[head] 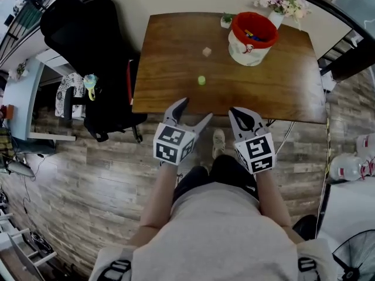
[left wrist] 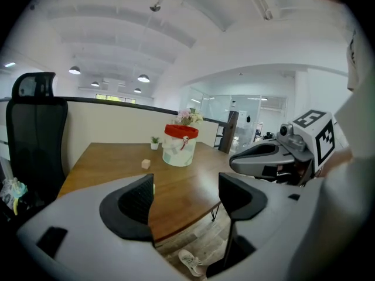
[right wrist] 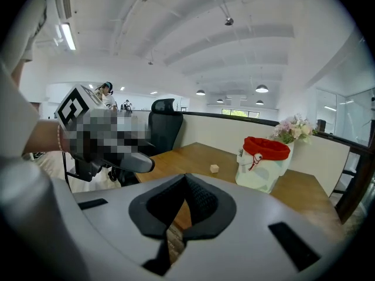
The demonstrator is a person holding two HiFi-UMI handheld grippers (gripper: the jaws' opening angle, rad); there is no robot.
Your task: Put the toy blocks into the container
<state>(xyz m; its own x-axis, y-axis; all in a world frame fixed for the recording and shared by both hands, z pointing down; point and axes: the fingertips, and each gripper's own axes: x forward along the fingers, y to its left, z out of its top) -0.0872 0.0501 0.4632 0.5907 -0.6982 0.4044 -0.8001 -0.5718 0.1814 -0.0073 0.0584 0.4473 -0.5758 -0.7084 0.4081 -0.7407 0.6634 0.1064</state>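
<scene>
A white container with a red rim [head: 252,38] stands at the far right of the wooden table [head: 281,92], with coloured blocks inside. A beige block [head: 206,51] lies left of it. A green block [head: 201,80] sits nearer the front edge. My left gripper [head: 194,110] hovers open and empty at the table's front edge. My right gripper [head: 240,113] is beside it, shut on nothing. The left gripper view shows the container [left wrist: 180,145] and beige block [left wrist: 145,164] beyond open jaws. The right gripper view shows the container [right wrist: 263,163] and beige block [right wrist: 214,168] past closed jaws.
A black office chair [head: 88,45] stands left of the table. A vase of flowers [head: 284,2] and a small potted plant [head: 226,20] sit at the table's far edge by the container. A shoe [head: 218,142] lies on the wood floor below the grippers.
</scene>
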